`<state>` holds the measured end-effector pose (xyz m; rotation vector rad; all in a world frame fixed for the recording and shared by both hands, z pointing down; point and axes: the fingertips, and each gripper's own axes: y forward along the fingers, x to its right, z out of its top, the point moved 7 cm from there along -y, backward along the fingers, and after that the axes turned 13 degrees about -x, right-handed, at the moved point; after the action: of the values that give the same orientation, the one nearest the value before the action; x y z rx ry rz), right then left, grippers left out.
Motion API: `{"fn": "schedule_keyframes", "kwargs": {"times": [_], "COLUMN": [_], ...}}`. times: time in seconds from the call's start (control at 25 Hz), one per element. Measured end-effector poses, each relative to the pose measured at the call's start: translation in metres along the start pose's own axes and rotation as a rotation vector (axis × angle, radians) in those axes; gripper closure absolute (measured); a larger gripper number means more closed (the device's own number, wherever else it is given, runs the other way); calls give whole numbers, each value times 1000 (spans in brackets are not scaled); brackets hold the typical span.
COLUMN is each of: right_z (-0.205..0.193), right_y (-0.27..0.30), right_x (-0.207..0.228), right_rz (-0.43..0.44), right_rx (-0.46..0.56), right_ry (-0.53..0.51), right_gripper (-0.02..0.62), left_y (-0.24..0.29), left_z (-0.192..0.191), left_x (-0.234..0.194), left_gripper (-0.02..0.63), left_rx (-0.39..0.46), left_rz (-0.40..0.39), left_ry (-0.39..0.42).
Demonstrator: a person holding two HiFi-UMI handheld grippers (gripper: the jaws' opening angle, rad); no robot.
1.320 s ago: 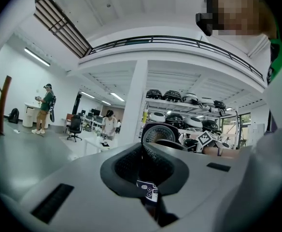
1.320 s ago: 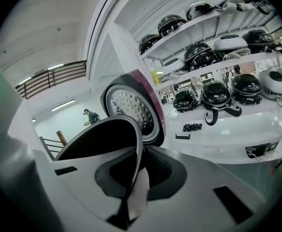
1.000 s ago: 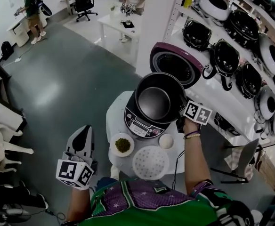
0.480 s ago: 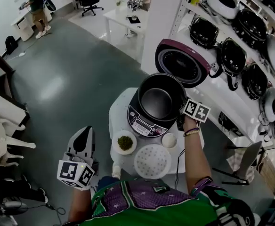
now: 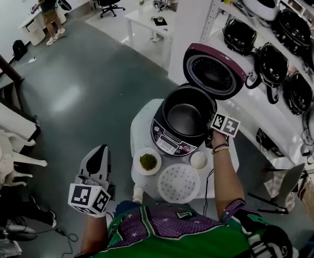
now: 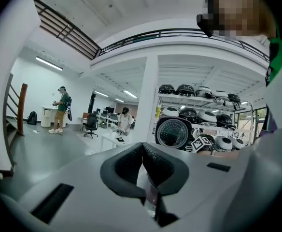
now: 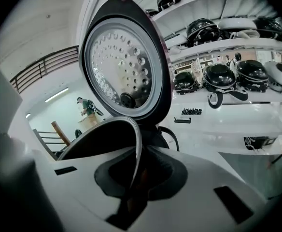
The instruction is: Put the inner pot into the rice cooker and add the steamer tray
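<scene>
The small round tabletop carries everything. The cooker fills its 12 o'clock half, with the lid thrown back at 1 o'clock, so the mouth is clear from above.

The pot sits inside the cooker, its rim about level with the cooker's. You cannot tell from here whether it is fully seated. It looks like stiff, thin-walled metal with a smooth dark lining, so expect some weight and a slick surface. Pinched at a single point on the rim, it will probably want to tip away from you, so keep the rim deep between the pads.

The tray lies flat at 6 o'clock on the tabletop, white, round and full of holes. It is probably light, rigid plastic. Its edge is the only place to bite, and lying this flat it may slide before you get a pad under it, so come in low from the near side.

A bowl of something green sits at 8 o'clock, just beside the tray.

Your right hand-held gripper is clamped narrow on the pot's rim at about 4 o'clock, with the rim running between the jaws in the right gripper view. Your left hand-held gripper hangs off the tabletop at 8 o'clock, pads pressed together on nothing.
</scene>
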<state>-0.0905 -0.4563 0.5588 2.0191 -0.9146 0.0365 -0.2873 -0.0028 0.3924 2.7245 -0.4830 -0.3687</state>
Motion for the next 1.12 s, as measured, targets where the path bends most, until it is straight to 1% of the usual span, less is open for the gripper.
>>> {"fn": "schedule_keyframes", "kwargs": {"times": [0.2, 0.4, 0.56, 0.6, 0.68, 0.76, 0.84, 0.88, 1.0, 1.12], "right_z": [-2, -1, 2, 2, 2, 2, 2, 2, 0, -5], "right_y": [6, 8, 4, 2, 0, -3, -9, -13, -24, -35], "right_x": [0, -3, -6, -4, -1, 1, 2, 2, 1, 0], "right_rz": [-49, -66, -141, -152, -141, -129, -125, -126, -139, -159], "right_rx": [-11, -20, 14, 25, 41, 54, 74, 84, 109, 131], "right_ry": [-43, -64, -152, -166, -164, -158, -154, -154, -157, -178], "right_gripper": [548, 546, 545, 517, 479, 421, 391, 363, 327, 307], "left_y": [-4, -6, -4, -4, -2, 1, 5, 7, 14, 20], "left_z": [-3, -2, 0, 0, -2, -3, -1, 0, 1, 1], "left_x": [-3, -5, -6, -6, -7, -9, -8, -8, -10, -11], "left_gripper": [583, 584, 584, 584, 584, 584, 583, 584, 583, 584], "left_rx": [-1, -1, -5, -4, 0, 2, -6, -9, -5, -3], "left_rz": [15, 15, 2, -3, -16, -30, -45, -54, -91, -129], "left_ry": [-1, -2, -1, 0, 6, 10, 10, 13, 23, 31]}}
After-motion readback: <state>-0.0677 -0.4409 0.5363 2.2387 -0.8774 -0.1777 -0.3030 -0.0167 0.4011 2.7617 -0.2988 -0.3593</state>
